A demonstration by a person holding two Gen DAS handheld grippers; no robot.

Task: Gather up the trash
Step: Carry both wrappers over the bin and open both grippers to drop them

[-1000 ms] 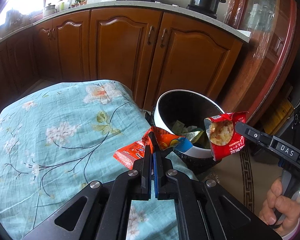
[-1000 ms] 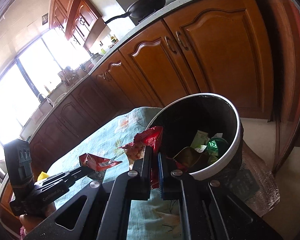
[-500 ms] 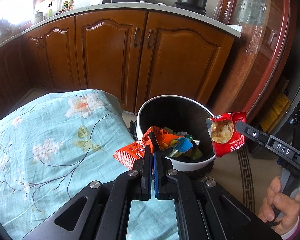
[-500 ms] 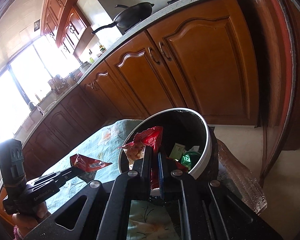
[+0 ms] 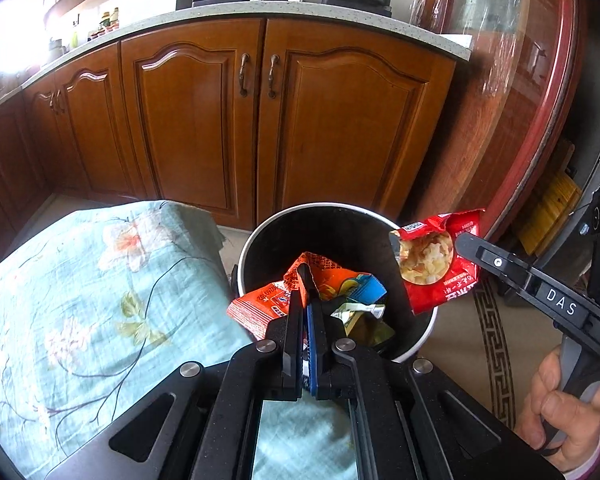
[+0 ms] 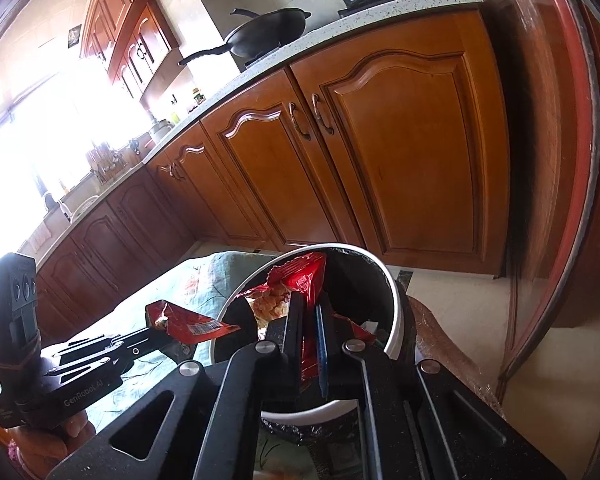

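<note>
While the left gripper, clamped on an orange wrapper, has slid from the floral cloth's corner to the bin's rim, the right gripper pinches a red snack bag above the opposite rim. Both pieces now hang ready for release.

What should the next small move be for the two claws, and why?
Probably open the right claw first: its red snack bag already hangs over the bin's opening. The left claw's orange wrapper is partly outside the rim.
</note>
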